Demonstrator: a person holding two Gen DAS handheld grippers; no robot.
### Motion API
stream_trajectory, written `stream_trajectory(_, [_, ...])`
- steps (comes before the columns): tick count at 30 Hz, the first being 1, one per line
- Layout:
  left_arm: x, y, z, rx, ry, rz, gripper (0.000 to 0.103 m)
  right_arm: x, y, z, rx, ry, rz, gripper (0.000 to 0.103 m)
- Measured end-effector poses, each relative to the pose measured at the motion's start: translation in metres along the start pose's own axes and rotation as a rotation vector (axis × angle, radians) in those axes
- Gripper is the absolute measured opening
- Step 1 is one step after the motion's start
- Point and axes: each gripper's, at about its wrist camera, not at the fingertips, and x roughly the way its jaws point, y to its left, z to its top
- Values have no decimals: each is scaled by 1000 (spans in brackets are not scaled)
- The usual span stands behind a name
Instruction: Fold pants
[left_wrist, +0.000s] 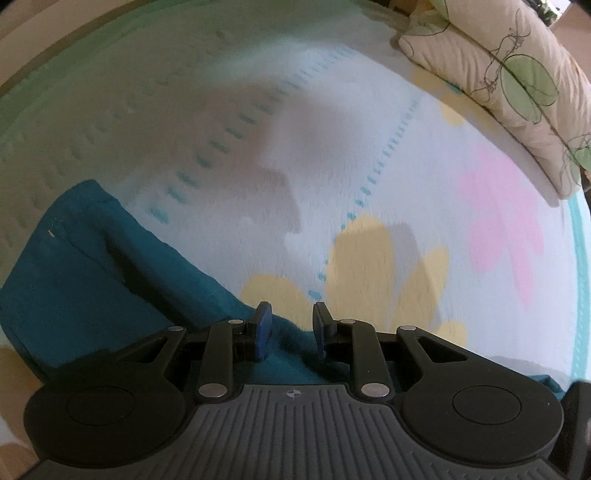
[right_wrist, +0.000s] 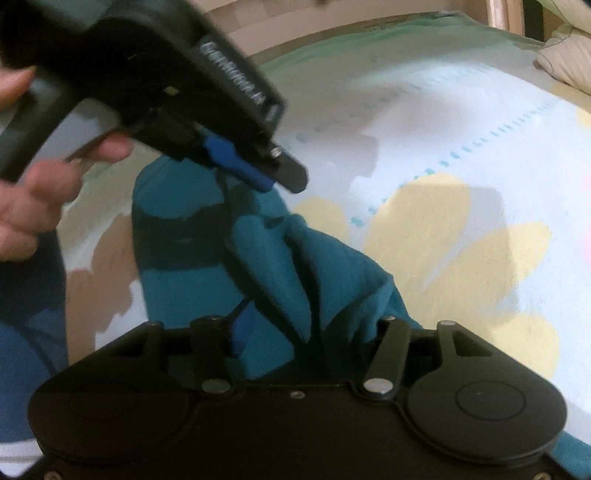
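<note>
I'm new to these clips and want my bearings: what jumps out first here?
The teal pants stand out, bunched in the middle of a pale flower-print blanket. In the right wrist view the left tool reaches in from the upper left, gripped by a hand, its blue pads at the fabric. A leaf-print pillow lies at the blanket's far right corner.
</note>
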Motion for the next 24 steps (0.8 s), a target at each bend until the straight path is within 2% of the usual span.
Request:
stream_trajectory(5, [-2,11,2,-48,-12,-11,24,-12,-15,10,28,-187,-84,61])
stream_trajectory(7, [-2,15,5,-72,-10,-7,24,-12,-26,14,69,-215,-98,61])
stream_trajectory(10, [0,20,5,-104,-3,-13,24,-7,-40,19,113,-213,-110,61])
stream_trajectory(17, [6,18,5,-106,14,-7,24,4,-62,28,189,-146,-59,59])
stream_trajectory(19, [7,18,5,-102,14,-5,24,10,-65,29,231,-146,-46,50])
stream_trajectory(20, [7,19,5,-102,15,-1,24,10,-70,29,260,-149,-37,29])
stream_trajectory(21, [9,20,5,-102,20,2,24,14,-69,28,279,-148,-39,15])
stream_trajectory(24, [14,25,5,-128,38,14,24,16,-74,30,321,-158,-113,14])
